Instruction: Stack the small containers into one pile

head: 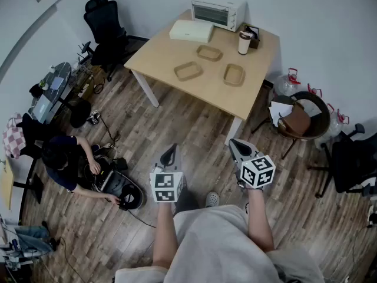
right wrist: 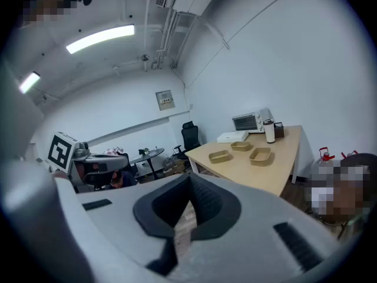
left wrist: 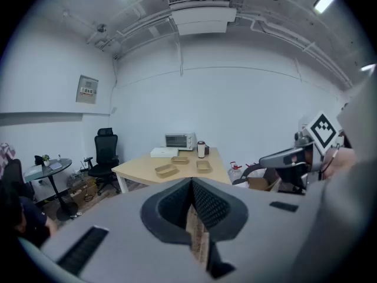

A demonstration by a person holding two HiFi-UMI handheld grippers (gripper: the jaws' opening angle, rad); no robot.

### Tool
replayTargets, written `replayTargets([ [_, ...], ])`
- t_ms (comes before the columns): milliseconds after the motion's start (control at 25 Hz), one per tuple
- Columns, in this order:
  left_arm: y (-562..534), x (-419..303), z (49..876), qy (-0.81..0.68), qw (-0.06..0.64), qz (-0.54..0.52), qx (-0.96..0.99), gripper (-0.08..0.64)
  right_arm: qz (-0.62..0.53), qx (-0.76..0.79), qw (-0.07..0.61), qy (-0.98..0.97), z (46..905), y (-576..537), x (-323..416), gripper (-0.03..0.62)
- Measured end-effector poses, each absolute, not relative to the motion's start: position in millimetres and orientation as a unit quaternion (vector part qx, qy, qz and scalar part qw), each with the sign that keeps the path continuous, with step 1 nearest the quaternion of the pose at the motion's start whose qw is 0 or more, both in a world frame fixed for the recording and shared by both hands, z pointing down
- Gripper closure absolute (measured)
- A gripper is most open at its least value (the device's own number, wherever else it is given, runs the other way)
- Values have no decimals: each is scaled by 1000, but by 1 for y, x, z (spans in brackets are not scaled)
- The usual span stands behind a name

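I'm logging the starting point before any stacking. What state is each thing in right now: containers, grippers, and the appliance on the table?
Left gripper: shut, empty.
Right gripper: shut, empty.
Left container: upright, empty, not stacked.
Back container: upright, empty, not stacked.
Right container: upright, empty, not stacked.
Toaster oven: door shut.
Tumbler: upright.

Pale wooden table (head: pixel 156 56) at twelve o'clock, toaster oven (head: pixel 217 13) and white box (head: pixel 191 30) at its far edge, tumbler (head: pixel 244 42) beside them, black office chair (head: pixel 106 31) at eleven, water jugs (head: pixel 287 82) at two, crouching person (head: pixel 68 158) at nine, wood-plank floor (head: pixel 194 134) underfoot
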State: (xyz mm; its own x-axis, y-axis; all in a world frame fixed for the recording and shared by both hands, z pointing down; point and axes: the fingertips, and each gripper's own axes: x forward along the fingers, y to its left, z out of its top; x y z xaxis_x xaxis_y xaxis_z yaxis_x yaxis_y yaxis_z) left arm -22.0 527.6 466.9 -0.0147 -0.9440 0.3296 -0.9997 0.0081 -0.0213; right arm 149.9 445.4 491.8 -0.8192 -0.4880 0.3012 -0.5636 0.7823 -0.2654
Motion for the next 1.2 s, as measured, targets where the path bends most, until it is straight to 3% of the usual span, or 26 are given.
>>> replayTargets([
  [480, 530, -14, 465, -697, 142, 74, 699, 554, 136, 284, 138, -939, 490, 446, 159, 585],
  [600, 537, -25, 469, -708, 143, 71, 688, 547, 151, 281, 129, -939, 497, 447, 157, 479],
  [760, 536, -44, 480, -733, 119, 110, 661, 515, 160, 287, 127, -936, 511, 442, 156, 426],
  [1200, 456, -81, 483, -712, 141, 103, 680, 449, 168, 302, 109, -932, 501, 368, 125, 408],
])
